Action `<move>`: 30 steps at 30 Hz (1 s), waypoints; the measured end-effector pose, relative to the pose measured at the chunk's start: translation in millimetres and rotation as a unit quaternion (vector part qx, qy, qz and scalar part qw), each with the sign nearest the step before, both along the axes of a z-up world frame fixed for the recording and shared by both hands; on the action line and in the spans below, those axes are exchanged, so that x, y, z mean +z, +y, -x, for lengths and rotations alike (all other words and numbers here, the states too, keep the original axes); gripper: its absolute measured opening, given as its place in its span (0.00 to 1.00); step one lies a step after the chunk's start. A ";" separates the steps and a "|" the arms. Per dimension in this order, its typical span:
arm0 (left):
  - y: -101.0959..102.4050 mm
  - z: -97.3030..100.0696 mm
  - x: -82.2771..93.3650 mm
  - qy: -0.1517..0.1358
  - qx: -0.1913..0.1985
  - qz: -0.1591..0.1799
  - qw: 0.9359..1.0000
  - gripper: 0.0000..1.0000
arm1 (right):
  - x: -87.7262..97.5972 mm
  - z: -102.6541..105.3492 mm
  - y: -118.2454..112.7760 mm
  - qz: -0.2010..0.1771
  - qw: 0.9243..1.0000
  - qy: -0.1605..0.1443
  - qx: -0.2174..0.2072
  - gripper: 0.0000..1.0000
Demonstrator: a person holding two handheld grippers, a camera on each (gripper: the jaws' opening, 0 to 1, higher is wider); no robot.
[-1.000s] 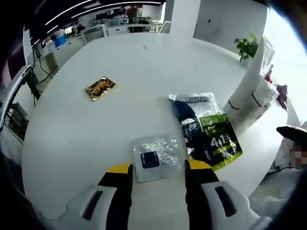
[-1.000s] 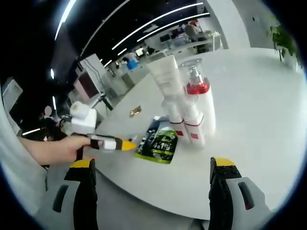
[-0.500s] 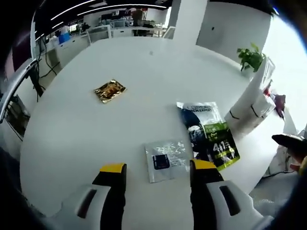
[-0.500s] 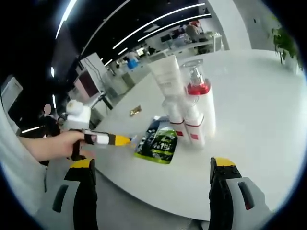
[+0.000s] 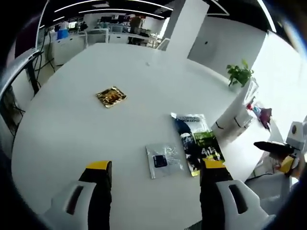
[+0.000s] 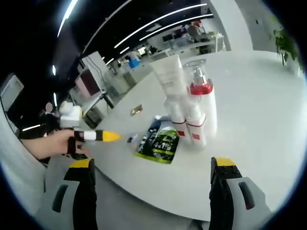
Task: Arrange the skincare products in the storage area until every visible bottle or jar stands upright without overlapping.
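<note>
Two hand-held grippers, left (image 5: 156, 166) and right (image 6: 151, 165), I hold spread wide and empty; the upright bottles (image 6: 194, 112) cluster beyond my right one on the table (image 6: 249, 110), green sachet (image 6: 161, 142) beside them.

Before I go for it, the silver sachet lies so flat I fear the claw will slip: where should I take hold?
The silver sachet lies flat on the white table, just ahead of the open left claw. I would probably pinch its near short edge, coming in low from the table's near side; the green and black pouch crowds its right side.
</note>
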State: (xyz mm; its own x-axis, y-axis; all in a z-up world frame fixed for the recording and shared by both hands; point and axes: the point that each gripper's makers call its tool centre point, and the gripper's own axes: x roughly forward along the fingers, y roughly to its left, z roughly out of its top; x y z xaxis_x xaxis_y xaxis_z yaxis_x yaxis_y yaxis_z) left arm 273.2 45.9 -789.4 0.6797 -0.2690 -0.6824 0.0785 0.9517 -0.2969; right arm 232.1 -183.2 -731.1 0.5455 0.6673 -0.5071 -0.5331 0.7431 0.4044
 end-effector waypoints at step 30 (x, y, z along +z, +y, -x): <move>52.3 36.5 21.9 -0.022 0.018 0.005 1.000 0.89 | 3.8 -0.4 -0.9 0.006 1.000 -0.017 0.005 0.99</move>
